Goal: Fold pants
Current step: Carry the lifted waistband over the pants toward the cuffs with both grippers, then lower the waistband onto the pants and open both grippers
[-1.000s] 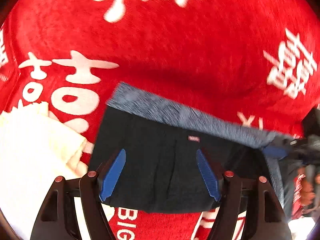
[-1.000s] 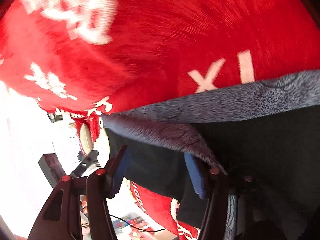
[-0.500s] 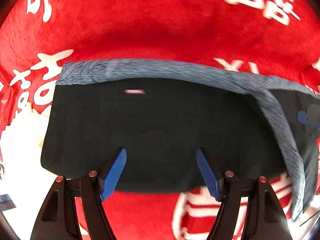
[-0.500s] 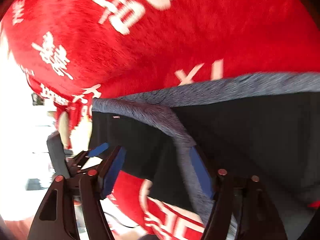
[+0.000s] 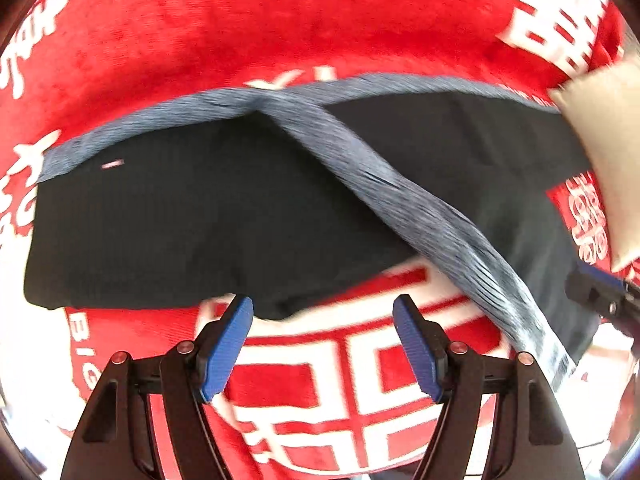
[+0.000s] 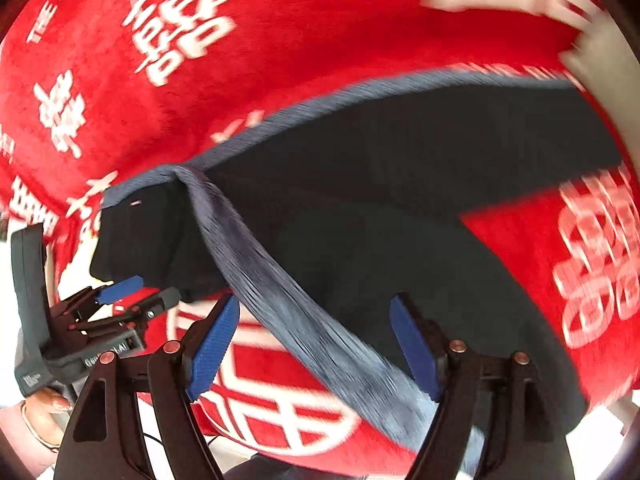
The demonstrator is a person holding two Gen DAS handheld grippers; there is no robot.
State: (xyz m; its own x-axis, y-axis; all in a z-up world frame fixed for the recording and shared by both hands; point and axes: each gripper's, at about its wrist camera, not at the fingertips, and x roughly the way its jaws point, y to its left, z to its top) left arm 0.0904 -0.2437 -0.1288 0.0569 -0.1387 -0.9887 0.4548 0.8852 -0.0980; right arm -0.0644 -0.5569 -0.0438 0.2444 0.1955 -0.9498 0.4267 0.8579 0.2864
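Observation:
Black pants (image 5: 200, 220) with a grey band (image 5: 400, 196) lie partly folded on a red blanket (image 5: 280, 40); the band runs diagonally across the cloth. My left gripper (image 5: 323, 340) is open over bare blanket just off the pants' near edge, with nothing between its fingers. In the right wrist view the pants (image 6: 400, 180) spread wide, and the grey band (image 6: 280, 280) passes beneath my right gripper (image 6: 314, 344). Its jaws are opening and the pads do not press on the cloth. The left gripper (image 6: 120, 296) shows at the left, the right gripper (image 5: 600, 296) at the left view's right edge.
The red blanket (image 6: 280, 60) carries large white characters and covers the whole surface. A cream cushion-like thing (image 5: 600, 140) lies at the far right beside the pants. A hand (image 6: 44, 404) with a bracelet holds the left gripper. Bright floor shows past the blanket's near edge.
The left gripper slid sideways across the black cloth and now sits past its near edge. The right gripper's jaws widened, came off the grey band and drew back, showing more of the pants.

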